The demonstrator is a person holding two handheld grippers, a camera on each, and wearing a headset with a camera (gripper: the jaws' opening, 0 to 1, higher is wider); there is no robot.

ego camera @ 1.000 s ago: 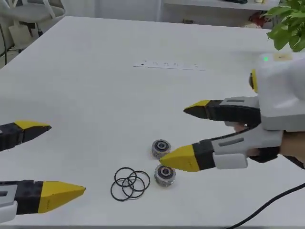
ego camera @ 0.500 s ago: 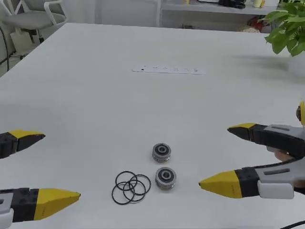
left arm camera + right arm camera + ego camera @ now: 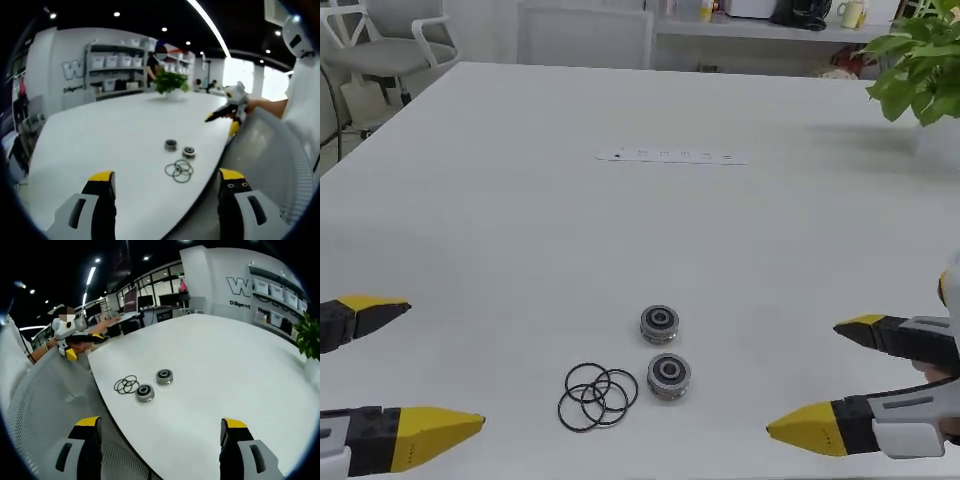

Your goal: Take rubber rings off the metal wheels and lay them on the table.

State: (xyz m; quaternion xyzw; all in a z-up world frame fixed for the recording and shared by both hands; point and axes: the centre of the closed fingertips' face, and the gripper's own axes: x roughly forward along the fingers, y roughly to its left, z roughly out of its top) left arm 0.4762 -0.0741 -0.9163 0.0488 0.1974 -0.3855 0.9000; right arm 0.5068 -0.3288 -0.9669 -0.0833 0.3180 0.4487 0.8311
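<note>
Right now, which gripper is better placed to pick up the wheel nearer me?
Right, probably. The right gripper, jaws open, has a clear path to the near wheel. The left gripper, also open, is farther off, with the loose rubber rings lying between it and the wheel.

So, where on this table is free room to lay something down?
Free: the bare table between the white strip and the far wheel; also the patch between the near wheel and the right gripper. Crowded: the rings lying close beside the near wheel.
</note>
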